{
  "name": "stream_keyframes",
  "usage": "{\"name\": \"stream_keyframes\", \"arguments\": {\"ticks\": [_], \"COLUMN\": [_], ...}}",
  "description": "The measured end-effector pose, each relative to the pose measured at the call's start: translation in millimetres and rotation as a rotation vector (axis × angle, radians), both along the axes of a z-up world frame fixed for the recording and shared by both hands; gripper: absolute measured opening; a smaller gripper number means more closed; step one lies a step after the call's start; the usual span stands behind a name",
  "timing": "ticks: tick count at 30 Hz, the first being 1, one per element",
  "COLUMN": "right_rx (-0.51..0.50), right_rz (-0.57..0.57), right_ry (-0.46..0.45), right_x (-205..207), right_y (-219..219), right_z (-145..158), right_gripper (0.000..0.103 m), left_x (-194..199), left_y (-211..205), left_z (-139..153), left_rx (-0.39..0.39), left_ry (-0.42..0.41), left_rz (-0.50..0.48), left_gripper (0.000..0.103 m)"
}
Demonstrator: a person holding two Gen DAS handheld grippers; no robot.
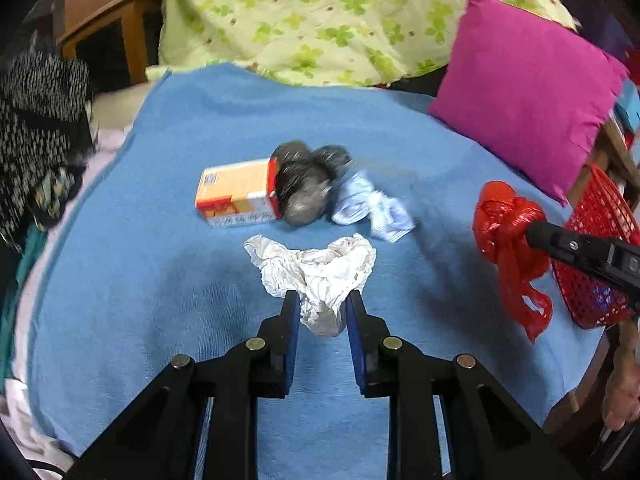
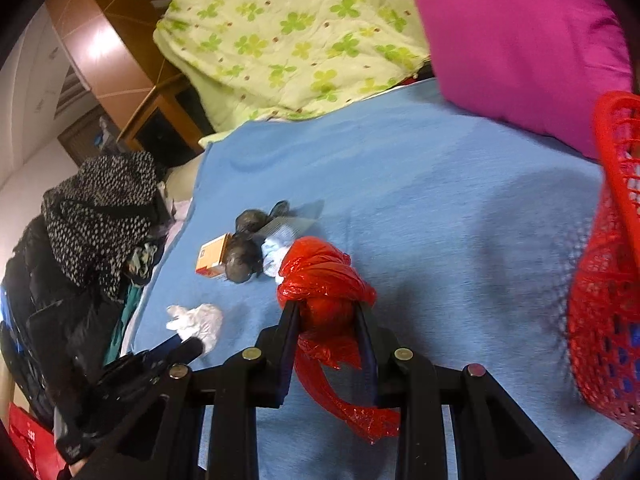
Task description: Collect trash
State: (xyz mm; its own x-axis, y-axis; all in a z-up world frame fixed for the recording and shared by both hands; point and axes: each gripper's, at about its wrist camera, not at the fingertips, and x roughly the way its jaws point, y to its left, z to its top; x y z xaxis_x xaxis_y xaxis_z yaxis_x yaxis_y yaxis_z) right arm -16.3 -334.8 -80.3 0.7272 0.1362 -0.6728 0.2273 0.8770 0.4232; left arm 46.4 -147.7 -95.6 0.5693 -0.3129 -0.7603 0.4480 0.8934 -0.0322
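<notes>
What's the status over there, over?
Left gripper shut on white paper wad. Right gripper shut on red bag, basket alongside. Box, dark bags left on blanket. Nothing blocking.

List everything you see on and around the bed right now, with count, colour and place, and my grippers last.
crumpled tissue: one, white, in the left gripper
plastic bag: one, red, in the right gripper
carton: one, orange and white, mid blanket
dark wads: two or three, grey-black, beside the carton
crumpled cloth: one, pale blue, right of the wads
basket: one, red mesh, right edge
pillow: one, magenta, far right
blanket: one, blue, under everything
quilt: one, green clover print, behind
left gripper: shut on tissue
right gripper: shut on bag
</notes>
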Motion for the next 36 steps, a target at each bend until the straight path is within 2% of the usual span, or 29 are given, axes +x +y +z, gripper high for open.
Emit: {"name": "stream_keyframes", "arguments": {"ticks": [3, 9, 36], "right_rx": [0.004, 0.011, -0.025], "right_rz": [-0.014, -0.018, -0.020], "right_ry": [-0.018, -0.053, -0.200], "right_x": [-6, -13, -45], "right_y": [-7, -12, -25], "right_z": [5, 14, 47], "right_gripper": [0.030, 0.030, 0.030], "left_x": [-13, -23, -53], "left_y": [-7, -21, -55], "left_z": [14, 32, 57], "left_rx": [0.023, 0.048, 0.100], "left_ry": [-0.053, -0.108, -0.196], "left_rz": [-0.014, -0.013, -0.041], "left_gripper": [0.025, 0.025, 0.025]}}
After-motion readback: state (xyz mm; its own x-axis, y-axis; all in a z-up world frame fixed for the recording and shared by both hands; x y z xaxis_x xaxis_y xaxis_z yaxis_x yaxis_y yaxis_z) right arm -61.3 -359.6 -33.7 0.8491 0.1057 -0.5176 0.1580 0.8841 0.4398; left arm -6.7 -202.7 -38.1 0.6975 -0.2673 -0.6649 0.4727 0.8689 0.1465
